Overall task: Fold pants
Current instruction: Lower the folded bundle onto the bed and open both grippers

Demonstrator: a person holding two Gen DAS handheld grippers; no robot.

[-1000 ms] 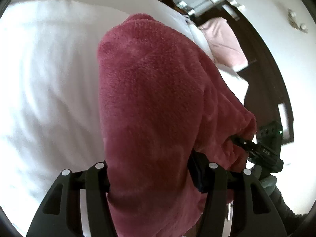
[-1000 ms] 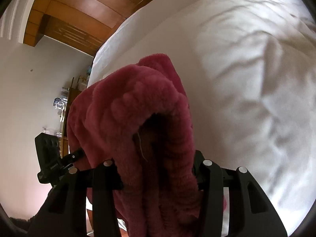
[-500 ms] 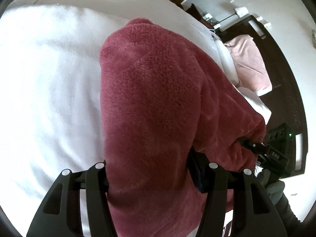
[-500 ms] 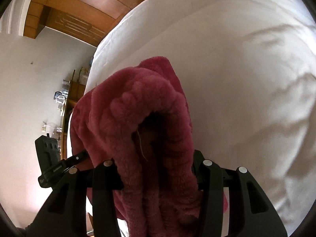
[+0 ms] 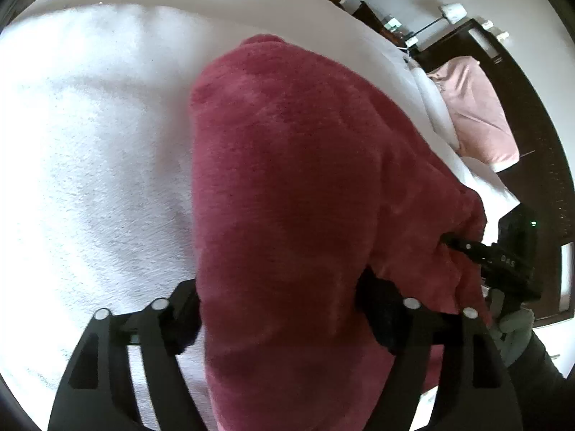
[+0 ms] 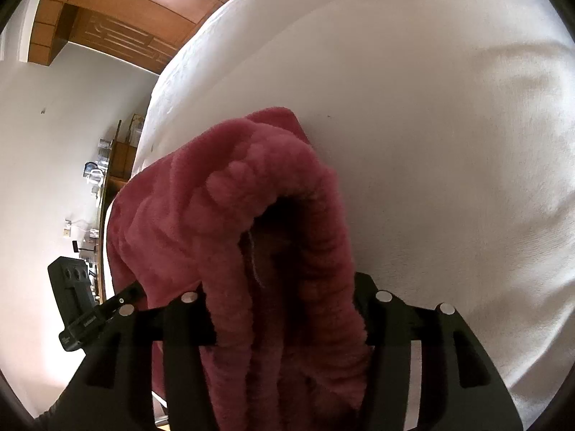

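Dark pink fleece pants (image 5: pixel 287 161) hang bunched over a white bed (image 5: pixel 90 143). My left gripper (image 5: pixel 278 305) has the cloth filling the gap between its jaws. These jaws are opening, and both pads still touch the fleece. In the right wrist view the gathered waistband of the pants (image 6: pixel 222 197) loops up between the jaws of my right gripper (image 6: pixel 284 309). Those jaws are opening too, with the thick fold still pressed between them. The right gripper (image 5: pixel 467 248) shows at the cloth's far corner in the left view, and the left gripper (image 6: pixel 107 309) shows at lower left in the right view.
The white bed (image 6: pixel 431 107) spreads under and beyond the pants. A pink pillow (image 5: pixel 474 107) leans on a dark headboard (image 5: pixel 532 143) at the right. A gloved hand (image 5: pixel 514 327) holds the right gripper. A cluttered side table (image 6: pixel 118 151) stands by the white wall.
Both grippers have sunk toward the bed and moved across it with the pants. The left jaws stand slightly wider than before, and the cloth is still between both pairs.
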